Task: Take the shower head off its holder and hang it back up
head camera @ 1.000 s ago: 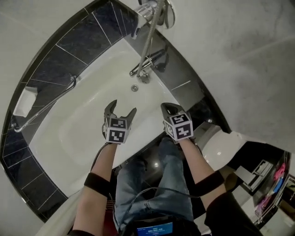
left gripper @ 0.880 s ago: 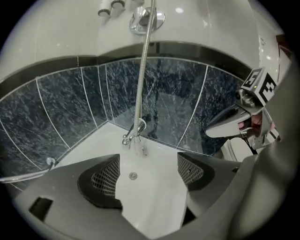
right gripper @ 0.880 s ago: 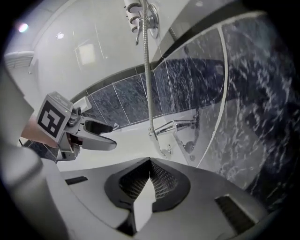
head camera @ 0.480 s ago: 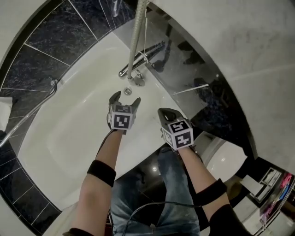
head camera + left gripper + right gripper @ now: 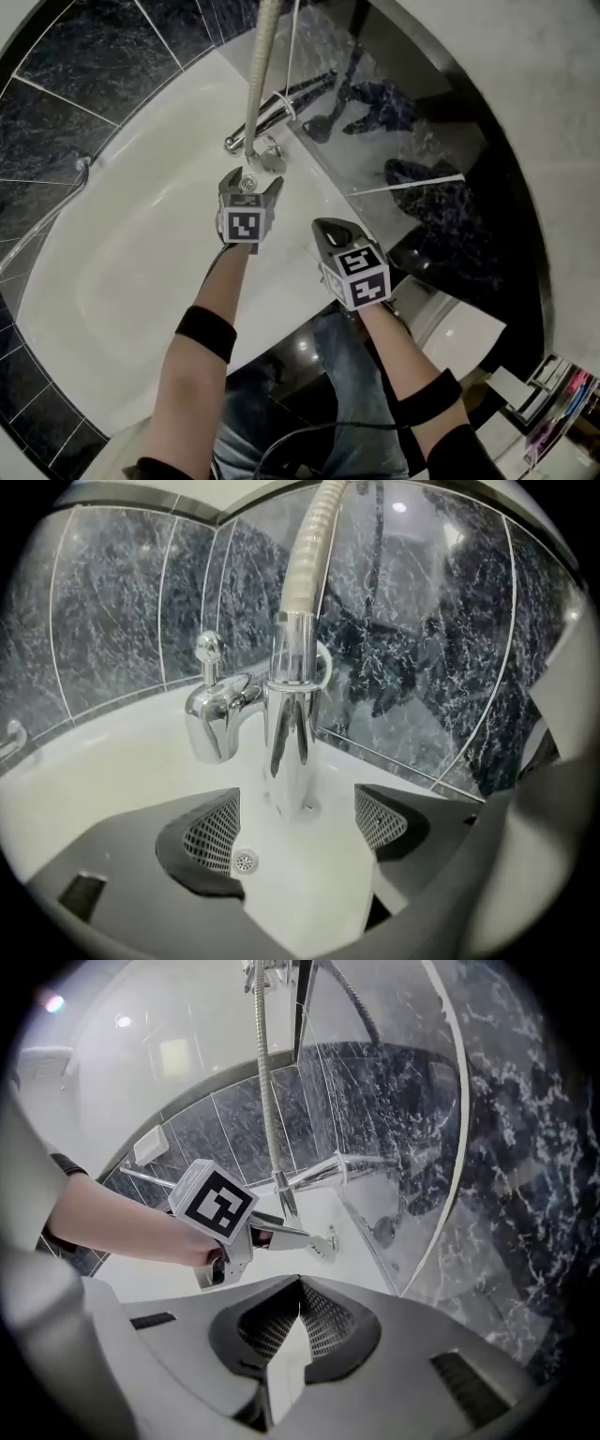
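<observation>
Though lower, left tongs point(image 5: 251, 180) nearer tap point(image 5: 300, 92).

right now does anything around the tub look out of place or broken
Nothing stands out. The shower hose hangs straight down to the tap at the bathtub rim, with no kink, spill or damage visible. The left gripper is open, facing the hose; the right gripper is shut and empty.

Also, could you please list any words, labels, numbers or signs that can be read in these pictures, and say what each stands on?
No readable text in any view.
Marker cube on the left gripper: only a black-and-white square pattern, no letters or digits.
Marker cube on the right gripper: the same.
Colourful items at the head view's lower right corner: too small to read.
</observation>
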A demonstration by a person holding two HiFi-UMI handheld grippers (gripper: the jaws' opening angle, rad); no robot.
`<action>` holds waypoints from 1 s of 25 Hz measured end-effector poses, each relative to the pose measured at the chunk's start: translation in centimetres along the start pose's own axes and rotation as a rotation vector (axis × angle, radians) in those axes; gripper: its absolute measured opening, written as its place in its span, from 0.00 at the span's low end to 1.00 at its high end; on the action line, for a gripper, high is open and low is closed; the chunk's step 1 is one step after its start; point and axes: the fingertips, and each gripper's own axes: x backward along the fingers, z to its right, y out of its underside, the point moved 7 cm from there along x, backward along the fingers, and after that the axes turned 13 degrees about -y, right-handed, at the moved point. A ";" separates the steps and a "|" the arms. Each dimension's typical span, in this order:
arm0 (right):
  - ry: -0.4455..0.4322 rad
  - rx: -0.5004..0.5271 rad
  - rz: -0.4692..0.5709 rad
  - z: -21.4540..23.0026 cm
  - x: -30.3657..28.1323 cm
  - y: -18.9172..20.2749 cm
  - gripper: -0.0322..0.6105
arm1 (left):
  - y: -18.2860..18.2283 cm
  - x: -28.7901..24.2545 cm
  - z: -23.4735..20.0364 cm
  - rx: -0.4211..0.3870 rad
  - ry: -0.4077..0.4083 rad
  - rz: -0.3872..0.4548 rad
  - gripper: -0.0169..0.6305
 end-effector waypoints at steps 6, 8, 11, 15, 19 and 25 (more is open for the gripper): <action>0.014 -0.020 0.001 1.3 -1.3 0.2 0.09 | -0.5 -2.3 0.3 -0.007 0.001 0.037 0.62; 0.012 -0.020 0.002 1.4 -1.4 0.3 0.09 | -0.6 -3.0 0.7 0.020 0.023 0.043 0.61; 0.011 -0.023 0.001 1.7 -1.7 0.7 0.09 | -0.3 -4.0 0.7 0.031 0.020 0.041 0.58; 0.011 -0.026 -0.007 2.0 -1.8 1.4 0.09 | -0.3 -4.4 0.9 -0.001 -0.003 0.051 0.34; 0.007 -0.029 -0.014 2.0 -2.0 1.9 0.09 | 0.2 -4.9 0.8 -0.008 -0.018 0.052 0.23; 0.003 -0.029 -0.017 2.1 -2.0 2.5 0.09 | 0.2 -4.7 0.7 -0.018 -0.032 0.078 0.21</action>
